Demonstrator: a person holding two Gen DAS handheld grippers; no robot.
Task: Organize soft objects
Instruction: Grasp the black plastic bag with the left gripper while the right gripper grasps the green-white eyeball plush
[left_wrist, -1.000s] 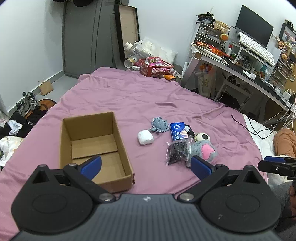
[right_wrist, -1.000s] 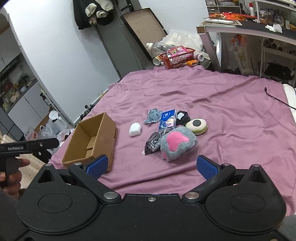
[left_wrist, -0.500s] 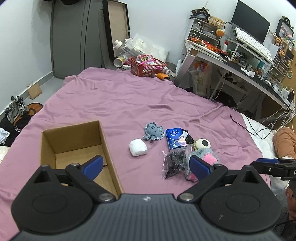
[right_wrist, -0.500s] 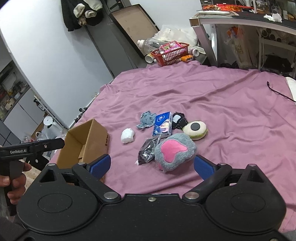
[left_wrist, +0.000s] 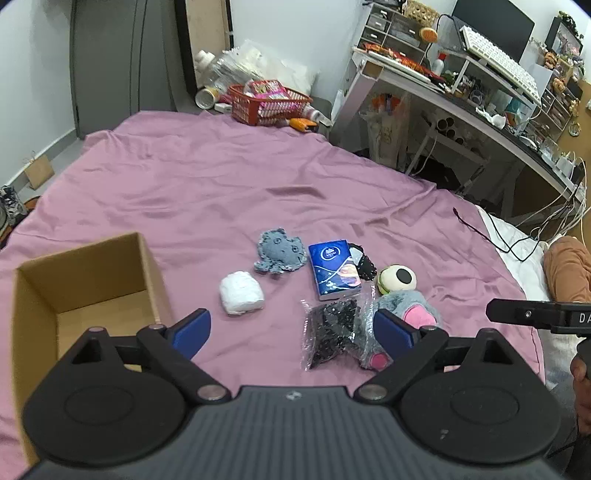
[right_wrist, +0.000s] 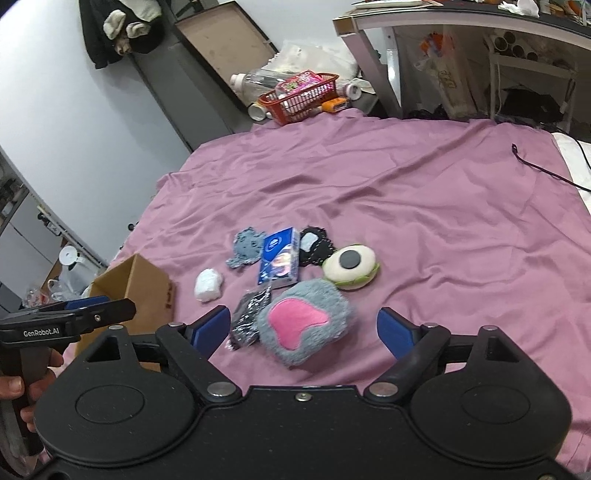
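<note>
Grey-and-pink plush (right_wrist: 304, 325) is seen on the bed (right_wrist: 443, 229) directly ahead of the right tool (right_wrist: 303, 328), framed between its spread fingers and nearer to it than to the left tool (left_wrist: 291, 332), likewise held apart; the box (left_wrist: 88, 284) lies to the left.

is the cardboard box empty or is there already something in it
Empty as far as shown: the left view shows the box open-topped with bare cardboard floor; its near corner is hidden behind the claw.
</note>
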